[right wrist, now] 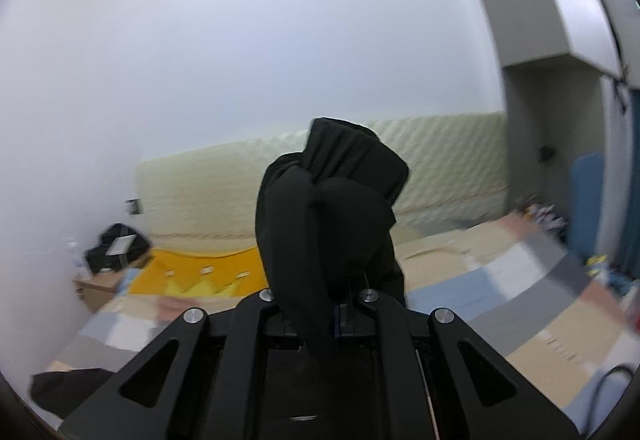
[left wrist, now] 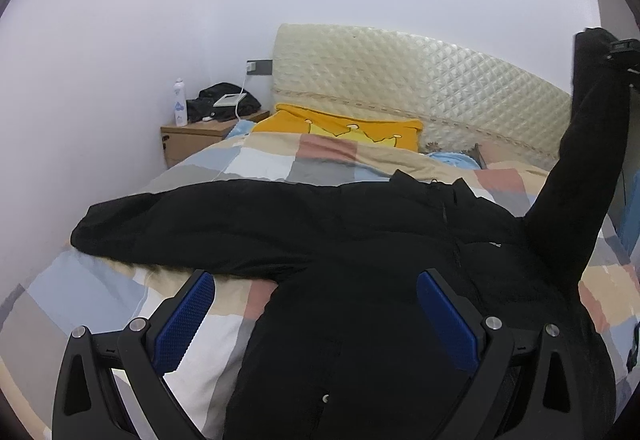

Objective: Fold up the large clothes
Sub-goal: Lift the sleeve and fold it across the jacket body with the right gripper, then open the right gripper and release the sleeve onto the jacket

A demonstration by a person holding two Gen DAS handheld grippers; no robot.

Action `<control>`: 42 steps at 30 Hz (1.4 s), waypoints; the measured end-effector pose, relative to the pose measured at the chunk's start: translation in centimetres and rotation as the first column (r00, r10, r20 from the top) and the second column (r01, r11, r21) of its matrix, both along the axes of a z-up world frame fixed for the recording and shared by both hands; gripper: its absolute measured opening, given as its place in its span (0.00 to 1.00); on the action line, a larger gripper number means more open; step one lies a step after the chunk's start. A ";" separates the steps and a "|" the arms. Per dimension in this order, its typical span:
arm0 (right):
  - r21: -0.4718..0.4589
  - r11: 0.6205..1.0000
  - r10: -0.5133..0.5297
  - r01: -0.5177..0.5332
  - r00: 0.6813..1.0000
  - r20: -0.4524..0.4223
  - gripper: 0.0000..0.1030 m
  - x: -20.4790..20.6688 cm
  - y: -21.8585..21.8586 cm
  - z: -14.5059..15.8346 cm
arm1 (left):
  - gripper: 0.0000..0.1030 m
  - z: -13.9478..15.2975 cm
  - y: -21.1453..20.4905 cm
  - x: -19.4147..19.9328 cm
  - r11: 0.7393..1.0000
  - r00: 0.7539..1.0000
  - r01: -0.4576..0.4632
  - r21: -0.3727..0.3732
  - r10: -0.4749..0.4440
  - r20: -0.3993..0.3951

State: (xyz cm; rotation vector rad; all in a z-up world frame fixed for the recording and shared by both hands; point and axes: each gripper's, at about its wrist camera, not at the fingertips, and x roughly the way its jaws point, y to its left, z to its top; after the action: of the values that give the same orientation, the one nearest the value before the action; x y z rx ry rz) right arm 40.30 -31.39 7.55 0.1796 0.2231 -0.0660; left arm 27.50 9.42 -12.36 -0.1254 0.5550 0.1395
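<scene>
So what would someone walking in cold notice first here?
A black jacket sprawls across the patchwork quilt, one sleeve hoisted high at the right by the right hand-held gripper, shut on its cuff. The left hand-held gripper hovers open above the jacket's body.

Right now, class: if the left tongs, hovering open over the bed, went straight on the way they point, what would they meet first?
Most likely the black jacket spread on the checked quilt: the left tongs stand open and angled down at its body, near the flat sleeve. Depth is hard to judge in this fisheye view.
</scene>
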 end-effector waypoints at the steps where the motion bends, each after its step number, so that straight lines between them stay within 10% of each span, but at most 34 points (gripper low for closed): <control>1: 0.001 1.000 0.024 -0.024 1.000 -0.004 0.09 0.3 1.4 -0.6 | 0.99 -0.1 0.3 0.0 1.000 1.000 -0.002 -0.006 0.002 0.000; 30: 0.075 0.921 0.387 -0.383 0.869 -0.308 0.11 7.8 23.8 -28.1 | 0.99 -3.2 5.1 2.7 0.992 0.992 -0.110 -0.058 0.105 -0.076; 42: 0.005 0.922 0.356 -0.388 0.839 -0.412 0.21 8.9 25.4 -32.1 | 0.99 -4.6 5.2 3.9 0.993 0.989 -0.108 -0.036 0.104 -0.110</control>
State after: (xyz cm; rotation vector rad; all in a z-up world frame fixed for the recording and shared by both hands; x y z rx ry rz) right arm 49.23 -6.00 -24.51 0.0380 0.6698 0.2814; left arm 31.37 14.64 -16.98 -0.1887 0.6591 0.2395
